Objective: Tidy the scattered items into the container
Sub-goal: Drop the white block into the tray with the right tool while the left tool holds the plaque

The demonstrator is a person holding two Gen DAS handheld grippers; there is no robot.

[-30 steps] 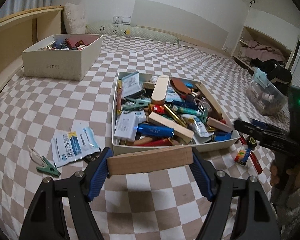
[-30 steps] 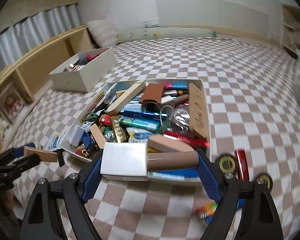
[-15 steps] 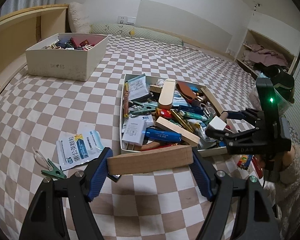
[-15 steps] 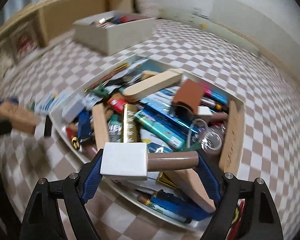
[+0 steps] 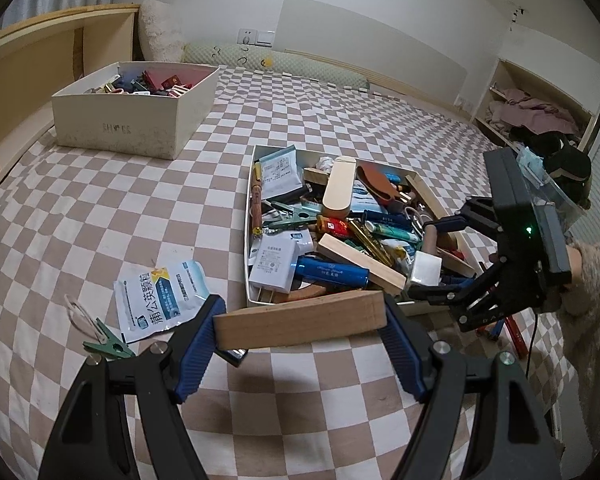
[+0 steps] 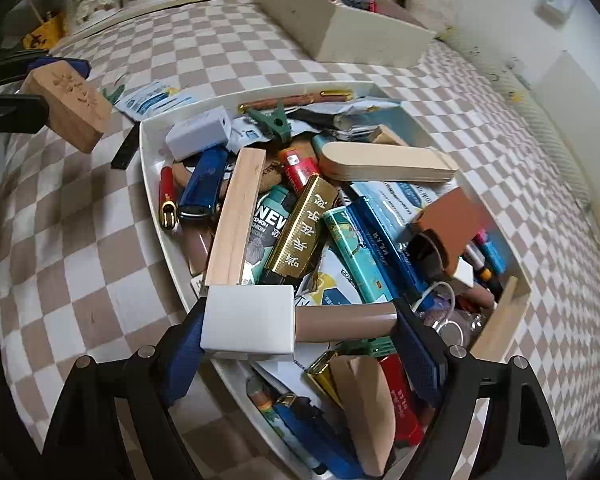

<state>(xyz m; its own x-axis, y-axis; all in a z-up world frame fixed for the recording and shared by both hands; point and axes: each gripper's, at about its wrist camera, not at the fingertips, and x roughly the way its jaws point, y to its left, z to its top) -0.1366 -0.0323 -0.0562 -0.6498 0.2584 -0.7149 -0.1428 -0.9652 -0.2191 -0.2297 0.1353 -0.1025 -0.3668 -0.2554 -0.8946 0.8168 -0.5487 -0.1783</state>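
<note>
A shallow white tray (image 5: 249, 240) (image 6: 150, 160) heaped with pens, wood blocks, a charger and packets lies on the checkered bed. My left gripper (image 5: 300, 318) is shut on a long wooden block (image 5: 300, 318) (image 6: 66, 106), held just before the tray's near edge. My right gripper (image 6: 298, 326) (image 5: 428, 256) is shut on a bottle with a white square cap and brown body (image 6: 300, 322) (image 5: 426, 266), hanging over the tray's right part. A blue-white sachet (image 5: 156, 300), a green clothes peg (image 5: 108, 346) and a red pen (image 5: 514, 334) lie loose on the bedspread.
A cream box (image 5: 132, 114) (image 6: 340, 28) of small items stands at the far left of the bed. A wooden shelf (image 5: 32, 64) runs along the left side. A clear bin (image 5: 552, 184) with clothes is at the right. A person's sleeve (image 5: 592, 300) holds the right gripper.
My right gripper rolled and came in over the tray from its right side with the bottle, sinking a little. The left gripper and its wooden block stayed almost still.
</note>
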